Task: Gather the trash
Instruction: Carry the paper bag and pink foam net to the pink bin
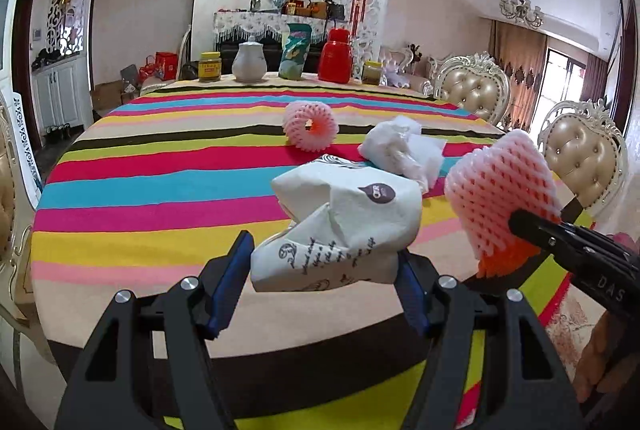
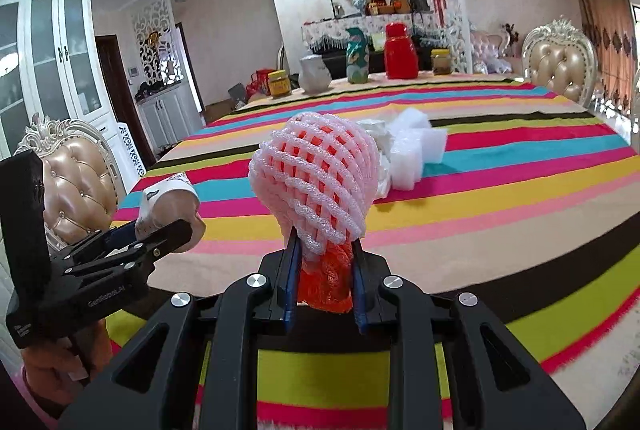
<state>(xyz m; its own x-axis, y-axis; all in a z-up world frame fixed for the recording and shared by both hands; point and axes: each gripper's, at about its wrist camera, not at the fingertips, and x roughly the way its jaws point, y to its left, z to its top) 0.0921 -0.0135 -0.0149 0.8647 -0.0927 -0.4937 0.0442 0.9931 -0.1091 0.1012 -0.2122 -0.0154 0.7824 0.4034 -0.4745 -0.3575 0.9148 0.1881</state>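
Looking through the left wrist view, you held the left gripper [image 1: 324, 262] pinching a crumpled printed tissue pack [image 1: 344, 226] between its blue pads, lifted clear of the striped tablecloth [image 1: 140, 190], presumably so it could be carried off without dragging. The right gripper [image 1: 532, 230] entered from the right edge, clamped on a pink foam fruit net [image 1: 504, 190]. Two pieces remained on the cloth beyond: a rolled foam net ring [image 1: 310, 126] and a wad of white tissue [image 1: 400, 150], near each other but apart.

In the right wrist view, your right gripper [image 2: 324, 270] was pressed together on the orange neck of the foam fruit net [image 2: 316, 182], leaving the bulbous pink end standing free above the pads; gripping the narrow neck likely gave the firmer hold. The left gripper [image 2: 160, 234] showed at the left with the tissue pack [image 2: 168, 202]. No bin appeared in either view.
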